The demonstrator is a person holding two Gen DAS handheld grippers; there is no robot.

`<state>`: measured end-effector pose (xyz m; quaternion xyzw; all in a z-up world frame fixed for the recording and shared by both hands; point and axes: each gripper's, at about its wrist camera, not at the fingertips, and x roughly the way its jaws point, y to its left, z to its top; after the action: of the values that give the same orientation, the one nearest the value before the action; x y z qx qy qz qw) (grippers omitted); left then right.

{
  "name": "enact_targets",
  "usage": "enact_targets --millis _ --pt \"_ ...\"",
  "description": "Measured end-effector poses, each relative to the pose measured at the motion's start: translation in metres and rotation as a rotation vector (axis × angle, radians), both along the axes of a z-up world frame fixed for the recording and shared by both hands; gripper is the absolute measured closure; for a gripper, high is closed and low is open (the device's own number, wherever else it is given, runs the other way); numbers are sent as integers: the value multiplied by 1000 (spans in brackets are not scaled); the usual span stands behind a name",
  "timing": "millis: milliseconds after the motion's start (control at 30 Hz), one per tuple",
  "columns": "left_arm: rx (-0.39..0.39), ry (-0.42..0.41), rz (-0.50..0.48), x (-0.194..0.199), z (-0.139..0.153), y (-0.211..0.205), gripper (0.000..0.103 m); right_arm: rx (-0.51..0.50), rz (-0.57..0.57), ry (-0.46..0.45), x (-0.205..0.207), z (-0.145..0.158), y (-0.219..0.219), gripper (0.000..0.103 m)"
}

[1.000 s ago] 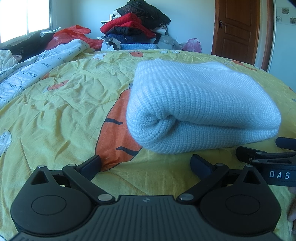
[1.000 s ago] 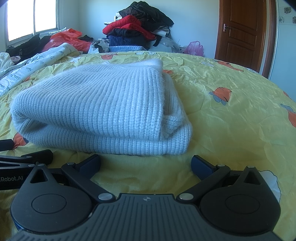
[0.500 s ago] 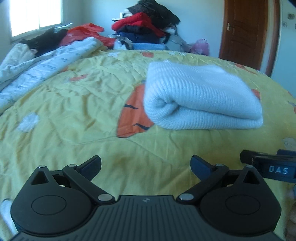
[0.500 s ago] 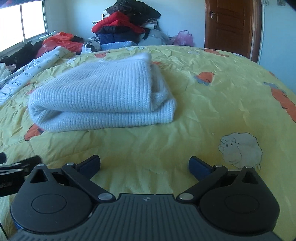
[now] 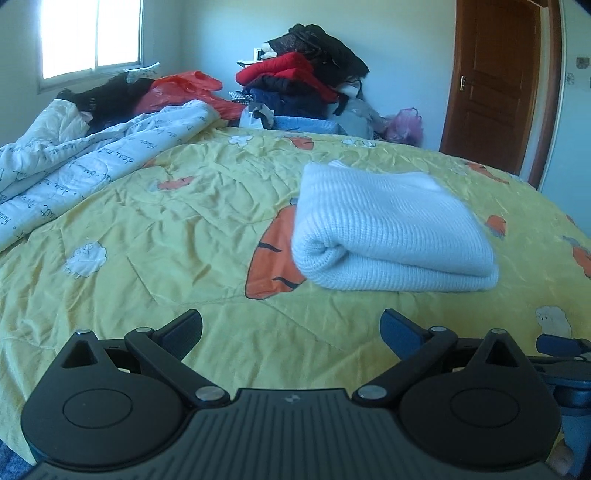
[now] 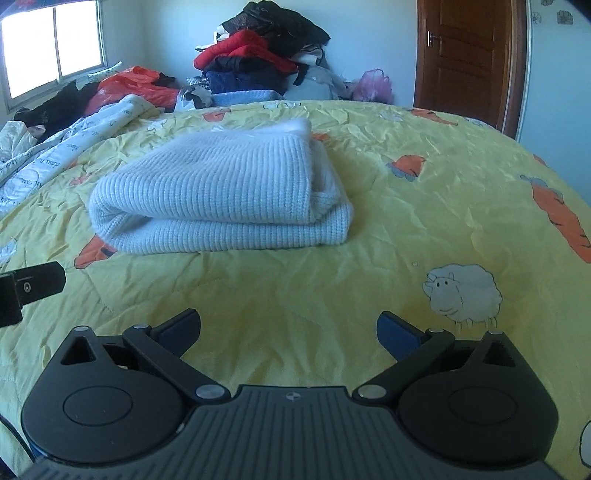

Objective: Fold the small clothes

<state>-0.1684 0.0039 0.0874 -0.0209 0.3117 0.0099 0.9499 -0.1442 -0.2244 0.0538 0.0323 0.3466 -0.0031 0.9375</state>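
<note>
A pale blue knitted sweater (image 5: 388,229) lies folded in a thick bundle on the yellow carrot-print bedspread (image 5: 166,229). It also shows in the right wrist view (image 6: 225,195). My left gripper (image 5: 291,328) is open and empty, well short of the sweater's near-left corner. My right gripper (image 6: 288,328) is open and empty, short of the sweater's near edge. The left gripper's side (image 6: 33,286) shows at the right view's left edge, and the right gripper's side (image 5: 561,347) shows at the left view's right edge.
A white printed quilt (image 5: 74,170) is bunched at the bed's left. A heap of red, black and blue clothes (image 5: 303,85) is stacked behind the bed. A brown door (image 5: 495,81) stands at the back right. A window (image 5: 88,33) is at the left.
Both grippers have pulled back and up from the folded sweater, which now looks smaller and farther away. Both stay open and empty. The sweater has not moved.
</note>
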Motion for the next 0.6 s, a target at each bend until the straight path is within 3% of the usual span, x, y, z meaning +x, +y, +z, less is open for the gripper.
enact_targets --millis 600 --pt "-14 26 -15 2 0 -6 0 -18 14 -4 1 1 4 0"
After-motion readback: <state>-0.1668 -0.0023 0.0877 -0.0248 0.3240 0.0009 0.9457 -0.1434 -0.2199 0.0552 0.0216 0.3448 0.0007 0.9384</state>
